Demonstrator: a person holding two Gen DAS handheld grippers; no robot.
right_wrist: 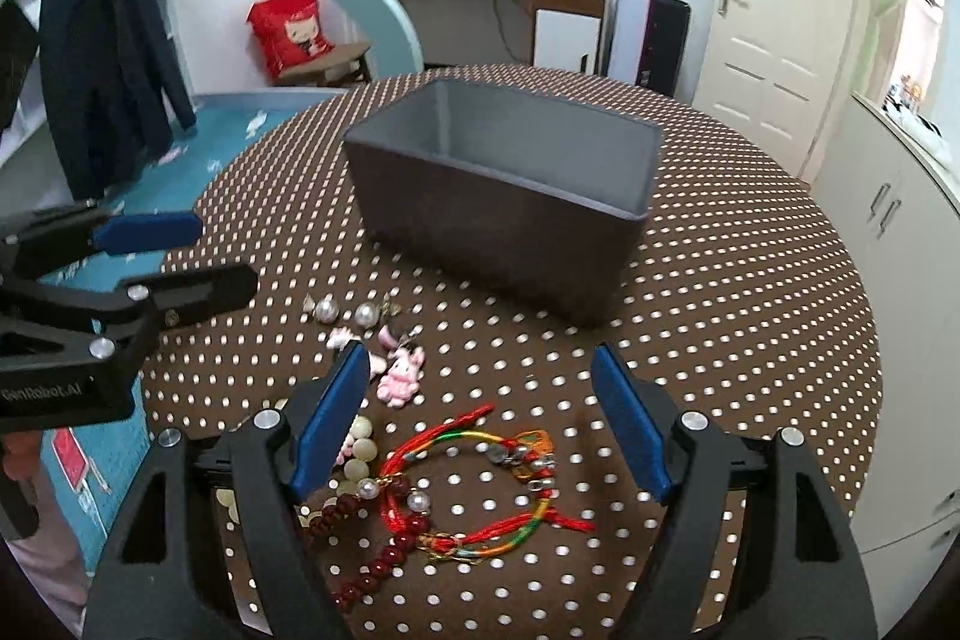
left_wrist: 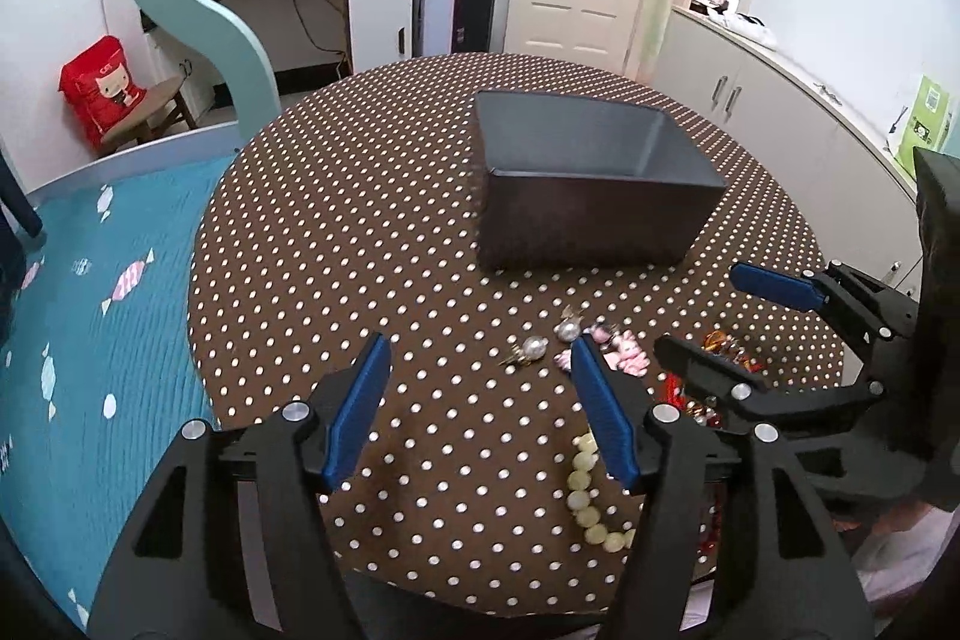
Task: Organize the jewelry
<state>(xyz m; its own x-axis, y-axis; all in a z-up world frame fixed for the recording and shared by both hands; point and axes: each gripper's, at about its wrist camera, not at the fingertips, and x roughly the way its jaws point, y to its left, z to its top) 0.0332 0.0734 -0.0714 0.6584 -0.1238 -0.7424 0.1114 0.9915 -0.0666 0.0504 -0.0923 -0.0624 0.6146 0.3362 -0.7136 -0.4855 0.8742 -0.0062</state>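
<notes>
The jewelry lay scattered on the near part of a round table [right_wrist: 750,280] covered in a brown cloth with white dots. A woven red, green and yellow cord bracelet [right_wrist: 480,490] with small metal charms rested closest to the right gripper [right_wrist: 480,424], partly between its blue fingers. Touching its left side was a string of dark red beads [right_wrist: 384,559] with two pearl-like beads among them. Further left lay a strand of pale cream beads [left_wrist: 585,490], partly hidden behind a finger of the left gripper [left_wrist: 477,406]. Beyond these sat some pink charms [right_wrist: 401,375], and just past them two pearl earrings [right_wrist: 345,311] side by side.

Farther back on the table stood a dark grey rectangular box [right_wrist: 510,214], open at the top. As much of its inside as could be seen, the smooth grey walls and part of the floor, held nothing.

Both grippers hovered above the table with their fingers spread wide apart and nothing between them. The left gripper was over bare cloth beside the cream beads; the right was over the cord bracelet
</notes>
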